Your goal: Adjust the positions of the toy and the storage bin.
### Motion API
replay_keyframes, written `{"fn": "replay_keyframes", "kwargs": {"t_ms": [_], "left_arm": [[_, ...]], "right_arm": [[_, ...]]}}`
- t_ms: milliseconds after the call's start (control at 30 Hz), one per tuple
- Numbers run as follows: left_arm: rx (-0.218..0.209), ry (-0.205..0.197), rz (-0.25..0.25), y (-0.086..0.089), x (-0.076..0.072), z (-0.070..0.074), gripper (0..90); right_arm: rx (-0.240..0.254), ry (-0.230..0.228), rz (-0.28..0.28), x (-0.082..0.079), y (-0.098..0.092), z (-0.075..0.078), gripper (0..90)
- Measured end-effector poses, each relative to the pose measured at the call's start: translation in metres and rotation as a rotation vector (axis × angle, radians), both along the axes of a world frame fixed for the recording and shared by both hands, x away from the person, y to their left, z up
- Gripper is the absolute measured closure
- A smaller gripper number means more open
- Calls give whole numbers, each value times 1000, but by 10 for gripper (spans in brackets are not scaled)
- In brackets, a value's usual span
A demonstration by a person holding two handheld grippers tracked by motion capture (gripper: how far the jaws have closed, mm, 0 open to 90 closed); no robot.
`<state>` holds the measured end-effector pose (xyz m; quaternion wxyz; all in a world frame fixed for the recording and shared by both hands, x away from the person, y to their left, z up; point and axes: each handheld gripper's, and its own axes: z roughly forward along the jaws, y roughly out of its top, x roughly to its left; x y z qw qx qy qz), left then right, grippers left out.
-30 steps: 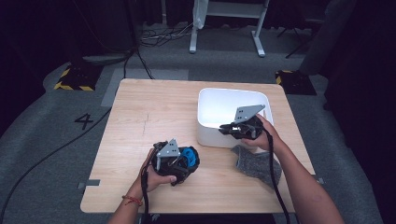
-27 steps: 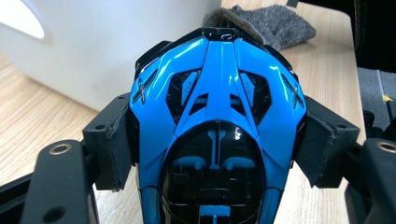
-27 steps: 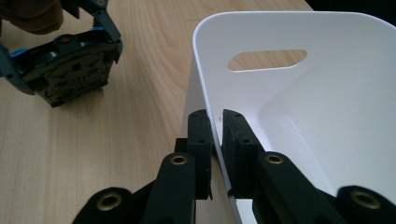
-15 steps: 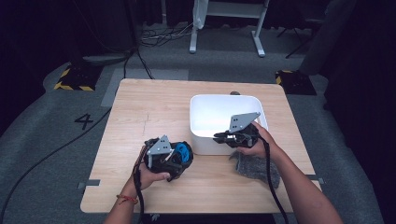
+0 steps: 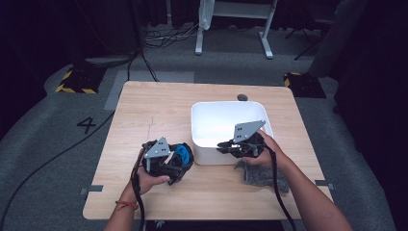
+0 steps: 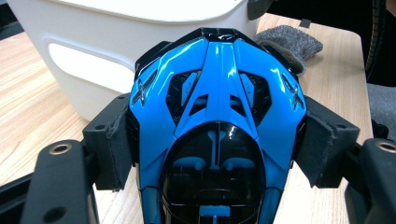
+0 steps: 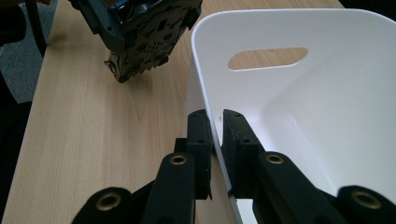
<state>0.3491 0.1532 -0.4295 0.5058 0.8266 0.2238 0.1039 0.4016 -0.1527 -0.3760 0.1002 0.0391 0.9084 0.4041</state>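
A glossy blue and black toy car [image 6: 219, 116] sits nose-up between the pads [image 6: 116, 144] of my left gripper [image 5: 175, 161], which is shut on its sides. It hangs just above the table, close to the left wall of the white bin [image 5: 226, 108]. My right gripper [image 7: 215, 119] is shut on the near rim of the bin [image 7: 327, 93], one jaw inside and one outside. In the high view that right gripper [image 5: 222, 146] is at the bin's front edge. The bin's inside looks bare.
A grey cloth [image 5: 262, 175] lies crumpled on the wooden table [image 5: 144, 110] under my right wrist, also seen as the cloth [image 6: 289, 39] past the car. The bin has a handle slot [image 7: 268, 58]. Dark floor and cables surround the table.
The bin has slid left across the table with my right gripper on its rim, uncovering more of the grey cloth. My left gripper with the car shifted slightly left.
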Motion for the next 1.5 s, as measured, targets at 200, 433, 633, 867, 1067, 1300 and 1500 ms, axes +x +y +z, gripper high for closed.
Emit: {"fn": "replay_keyframes", "kwargs": {"t_ms": [200, 433, 633, 867, 1067, 1300, 1500], "left_arm": [[8, -2, 3, 0, 1, 0, 247], [13, -3, 4, 0, 1, -1, 247], [22, -10, 5, 1, 2, 0, 248], [33, 3, 8, 0, 3, 0, 248], [30, 20, 10, 0, 6, -1, 248], [45, 30, 6, -3, 7, -3, 248], [44, 39, 11, 0, 7, -6, 248]], "right_arm": [[6, 2, -32, -6, 3, -1, 810], [14, -6, -87, -9, -3, 3, 602], [57, -26, -140, -13, -31, 17, 402], [87, -77, -240, -20, -70, 29, 286], [111, -125, -304, -27, -99, 29, 240], [115, -166, -360, -40, -124, 27, 225], [113, -143, -441, -50, -151, 16, 224]]}}
